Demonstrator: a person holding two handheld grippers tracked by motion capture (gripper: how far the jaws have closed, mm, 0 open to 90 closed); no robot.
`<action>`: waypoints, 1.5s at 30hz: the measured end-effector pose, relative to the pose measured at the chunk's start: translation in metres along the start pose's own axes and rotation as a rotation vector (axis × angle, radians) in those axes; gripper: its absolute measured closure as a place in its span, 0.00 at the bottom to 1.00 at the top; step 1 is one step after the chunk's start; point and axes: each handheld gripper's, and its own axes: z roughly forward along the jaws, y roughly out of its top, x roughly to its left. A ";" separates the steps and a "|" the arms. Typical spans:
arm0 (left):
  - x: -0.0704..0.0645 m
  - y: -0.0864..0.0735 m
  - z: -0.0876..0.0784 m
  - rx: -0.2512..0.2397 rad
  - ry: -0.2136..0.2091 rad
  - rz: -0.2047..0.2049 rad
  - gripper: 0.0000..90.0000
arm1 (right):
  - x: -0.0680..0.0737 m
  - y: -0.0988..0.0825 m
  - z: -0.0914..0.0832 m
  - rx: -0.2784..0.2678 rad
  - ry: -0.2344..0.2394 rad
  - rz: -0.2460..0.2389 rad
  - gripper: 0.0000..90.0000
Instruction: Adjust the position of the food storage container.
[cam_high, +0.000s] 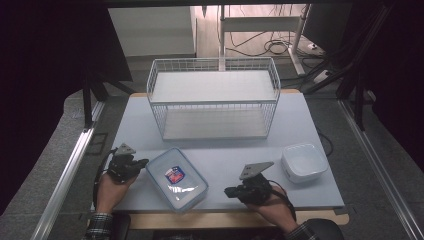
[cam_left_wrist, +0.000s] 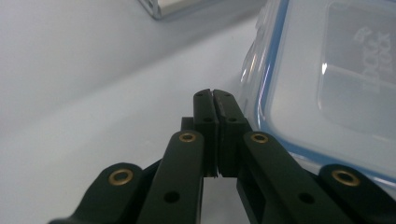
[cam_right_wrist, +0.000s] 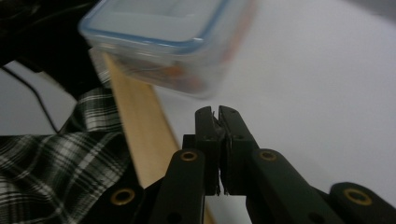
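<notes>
**Closed grippers flank the lidded container**

The lidded container lies on the counter near its front edge. The left hand-held gripper, jaws together and empty, sits just beside its left side; the right hand-held gripper, likewise closed on nothing, points at it from the right.

Bare tabletop before wire rack
</notes>
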 end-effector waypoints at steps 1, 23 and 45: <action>0.000 0.000 0.000 0.000 0.000 0.000 0.99 | 0.004 0.002 0.005 0.005 0.010 -0.008 0.96; -0.028 0.011 0.010 0.023 -0.062 0.041 1.00 | 0.008 0.000 0.019 0.012 -0.014 0.014 0.97; -0.063 0.021 0.023 0.047 -0.164 0.079 1.00 | -0.046 -0.011 -0.014 -0.033 -0.260 0.163 0.96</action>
